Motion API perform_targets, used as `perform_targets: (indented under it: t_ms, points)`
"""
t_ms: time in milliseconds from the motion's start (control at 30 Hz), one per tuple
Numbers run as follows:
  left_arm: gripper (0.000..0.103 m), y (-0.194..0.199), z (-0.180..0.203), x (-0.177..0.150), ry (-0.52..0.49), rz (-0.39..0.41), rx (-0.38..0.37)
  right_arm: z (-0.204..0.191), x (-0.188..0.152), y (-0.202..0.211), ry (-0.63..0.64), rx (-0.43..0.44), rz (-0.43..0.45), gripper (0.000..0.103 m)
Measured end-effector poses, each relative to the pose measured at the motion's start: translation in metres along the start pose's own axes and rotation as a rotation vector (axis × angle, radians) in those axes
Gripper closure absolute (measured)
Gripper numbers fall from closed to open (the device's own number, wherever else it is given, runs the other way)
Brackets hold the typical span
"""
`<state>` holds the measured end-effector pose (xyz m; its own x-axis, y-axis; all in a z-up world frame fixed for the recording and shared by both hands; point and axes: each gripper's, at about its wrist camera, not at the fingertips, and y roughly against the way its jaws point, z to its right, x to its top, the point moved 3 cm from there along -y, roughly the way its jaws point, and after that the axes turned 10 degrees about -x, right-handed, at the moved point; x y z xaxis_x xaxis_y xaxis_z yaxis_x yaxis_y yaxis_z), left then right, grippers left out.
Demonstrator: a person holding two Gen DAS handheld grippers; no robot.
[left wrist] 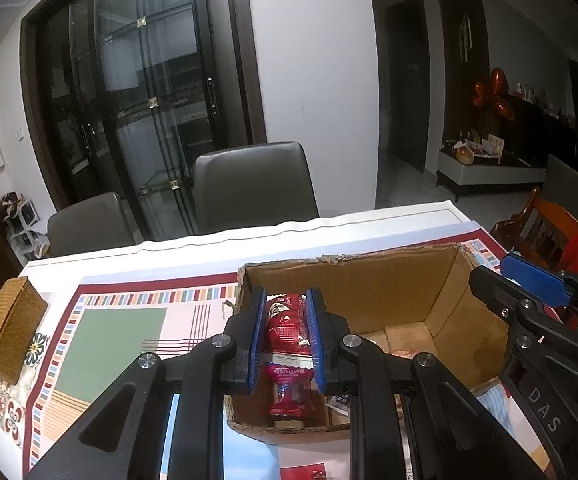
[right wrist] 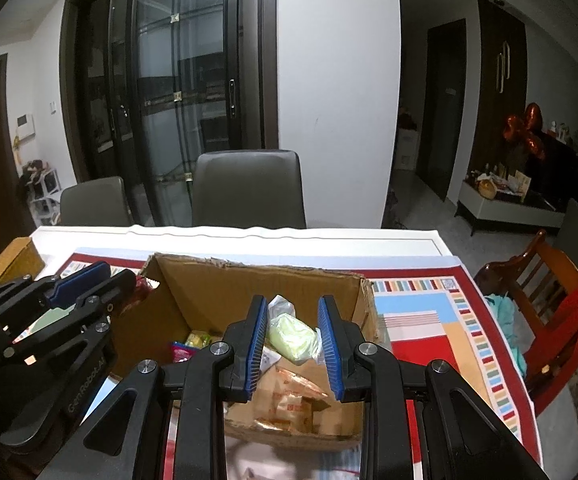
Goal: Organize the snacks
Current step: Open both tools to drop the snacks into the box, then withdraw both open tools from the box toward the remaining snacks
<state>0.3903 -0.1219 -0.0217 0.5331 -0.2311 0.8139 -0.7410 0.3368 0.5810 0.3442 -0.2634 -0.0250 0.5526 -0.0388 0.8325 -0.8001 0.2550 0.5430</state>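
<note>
My left tool [left wrist: 286,340] pinches a red pack [left wrist: 285,326] over the box [left wrist: 389,280], long axis running away from me. Right tool [right wrist: 295,344] nips a green pack [right wrist: 292,338], slanted, above box on bench.

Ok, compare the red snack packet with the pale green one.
The red plastic snack packet is long, printed and opaque; the pale green wrapped snack is rounder, in clear wrap. The left gripper clamps the red, the right gripper the green. Both are above the brown cardboard box.
</note>
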Motion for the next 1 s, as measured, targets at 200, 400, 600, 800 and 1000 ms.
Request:
perform_targets:
  t_ms: [200,400,600,800,1000]
  points:
    - [0.082,-0.003,-0.001,-0.001,-0.007,-0.007,-0.001,0.0,-0.002,-0.005,0.007,0.014,-0.014,0.074]
    - [0.056,-0.001,-0.004,-0.002,0.003,-0.007,0.013,0.005,0.001,-0.004,-0.019,0.008,-0.014,0.043]
    - [0.041,0.002,-0.007,-0.003,0.007,0.0,0.038,0.008,0.002,-0.001,-0.03,-0.021,-0.002,0.028]
    - [0.033,0.009,-0.008,-0.002,0.005,0.015,0.054,0.008,0.005,0.004,-0.028,-0.03,0.002,0.028]
    - [0.033,0.014,-0.006,-0.001,0.012,0.021,0.05,0.011,0.007,0.012,-0.027,-0.041,0.022,0.028]
